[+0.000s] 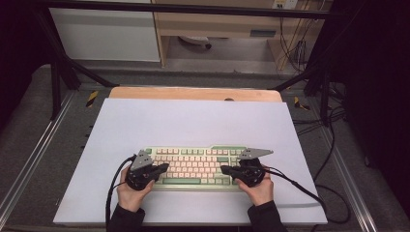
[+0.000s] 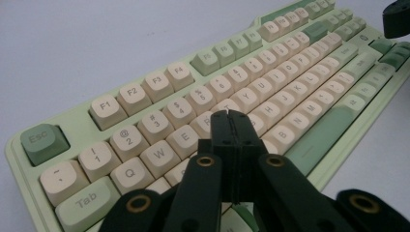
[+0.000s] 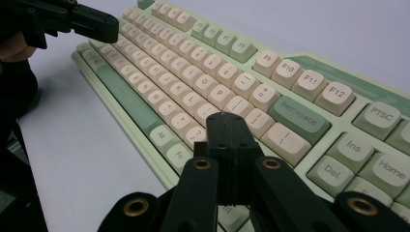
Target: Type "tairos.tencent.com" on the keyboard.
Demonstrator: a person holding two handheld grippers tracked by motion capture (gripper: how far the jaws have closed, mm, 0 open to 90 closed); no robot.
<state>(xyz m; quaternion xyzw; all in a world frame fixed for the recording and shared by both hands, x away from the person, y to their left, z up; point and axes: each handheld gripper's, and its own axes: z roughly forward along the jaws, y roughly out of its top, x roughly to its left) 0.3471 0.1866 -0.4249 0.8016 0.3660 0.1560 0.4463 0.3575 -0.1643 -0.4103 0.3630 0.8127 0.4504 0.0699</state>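
A pale green keyboard [image 1: 198,166] with cream and green keys lies on the white mat, near the front. My left gripper [image 1: 164,167] hovers over its left end, jaws shut and empty. In the left gripper view the closed tip [image 2: 228,113] hangs above the letter keys of the keyboard [image 2: 145,92], around R and T. My right gripper [image 1: 223,169] points in over the keyboard's right part, also shut with nothing in it. In the right gripper view its tip [image 3: 223,116] sits over the keys near the right of the keyboard [image 3: 300,116]. The left gripper [image 3: 96,24] shows far off.
The white mat [image 1: 193,121] covers a wooden table [image 1: 193,93]. Black cables [image 1: 333,145] trail off to the right, over the mat's corner and the floor. Black frame legs [image 1: 58,77] stand behind the table on both sides. The right gripper's tip [image 2: 396,19] shows at the top right.
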